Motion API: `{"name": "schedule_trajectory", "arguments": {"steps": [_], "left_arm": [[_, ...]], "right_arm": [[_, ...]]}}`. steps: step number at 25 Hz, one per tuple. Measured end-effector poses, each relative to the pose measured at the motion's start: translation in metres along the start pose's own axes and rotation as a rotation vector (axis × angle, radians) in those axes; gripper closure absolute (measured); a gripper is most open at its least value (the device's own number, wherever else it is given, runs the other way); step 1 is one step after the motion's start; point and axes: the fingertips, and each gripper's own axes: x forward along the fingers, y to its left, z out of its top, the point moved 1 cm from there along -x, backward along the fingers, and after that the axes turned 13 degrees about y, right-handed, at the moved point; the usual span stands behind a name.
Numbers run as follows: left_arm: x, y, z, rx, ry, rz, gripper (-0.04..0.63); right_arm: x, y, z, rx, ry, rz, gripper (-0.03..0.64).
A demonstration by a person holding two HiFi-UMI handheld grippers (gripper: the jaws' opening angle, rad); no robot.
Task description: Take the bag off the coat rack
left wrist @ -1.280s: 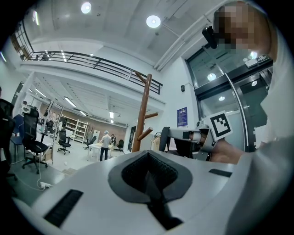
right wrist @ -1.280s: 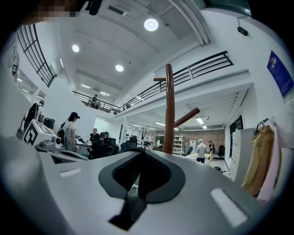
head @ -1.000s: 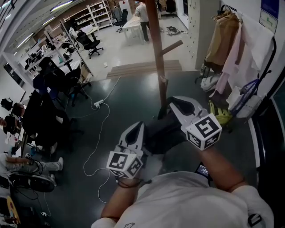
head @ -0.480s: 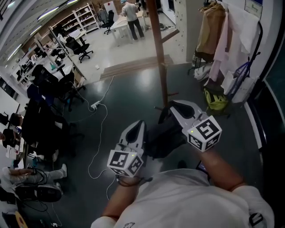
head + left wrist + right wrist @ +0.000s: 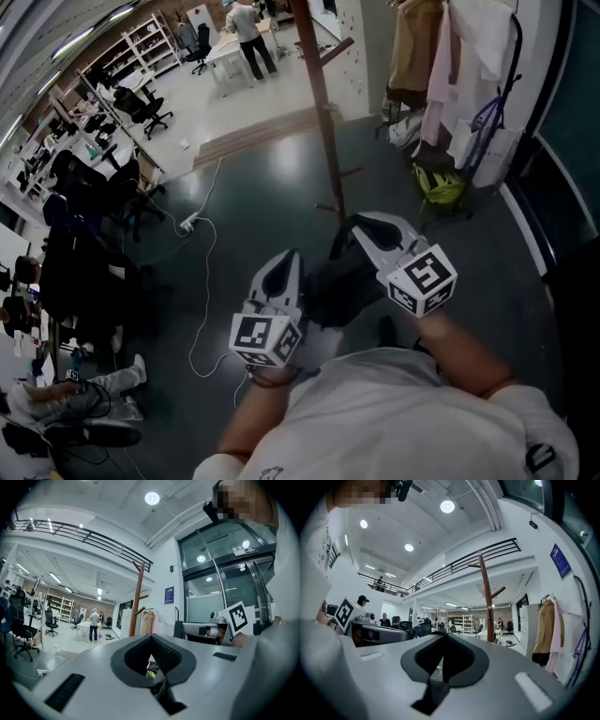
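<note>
Here, both grippers are held low in front of the person, well above the dark floor (image 5: 253, 206), each with its marker cube towards the body. The left tongs (image 5: 289, 255) are narrow, their tips together, and hold nothing. Only a small diamond-shaped gap shows between the dark pads (image 5: 136, 656). The right tongs (image 5: 356, 223) are drawn together in the same way and are also empty. Beyond them, farther off and near the middle of the scene, stands the wooden coat rack (image 5: 321, 112), a tall brown pole with short pegs angled upwards. Its top is cut off in the head view. To the far right, along the wall, garments hang in a row, among them a tan coat (image 5: 410, 47). Just beside them is a white bag (image 5: 489, 150) with blue handles. Below it, a yellow-green bag (image 5: 439, 186) lies on the floor. I cannot tell which bag the task means. A white cable (image 5: 202, 281) trails across the floor on the left, and a person (image 5: 248, 23) stands at a far table.
</note>
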Motion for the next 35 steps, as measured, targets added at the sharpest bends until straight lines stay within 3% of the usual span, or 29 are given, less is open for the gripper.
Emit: {"name": "schedule_trajectory", "arguments": {"steps": [9, 26, 35], "left_arm": [[-0.014, -0.013, -0.017, 0.050, -0.062, 0.018, 0.594], [0.006, -0.032, -0.076, -0.006, -0.037, -0.018, 0.594], [0.008, -0.024, -0.096, -0.012, 0.012, -0.031, 0.594]], "right_arm": [[-0.010, 0.013, -0.047, 0.038, 0.049, -0.041, 0.594], [-0.027, 0.033, -0.116, 0.104, 0.079, -0.107, 0.594], [-0.023, 0.047, -0.126, 0.108, 0.084, -0.122, 0.594]]}}
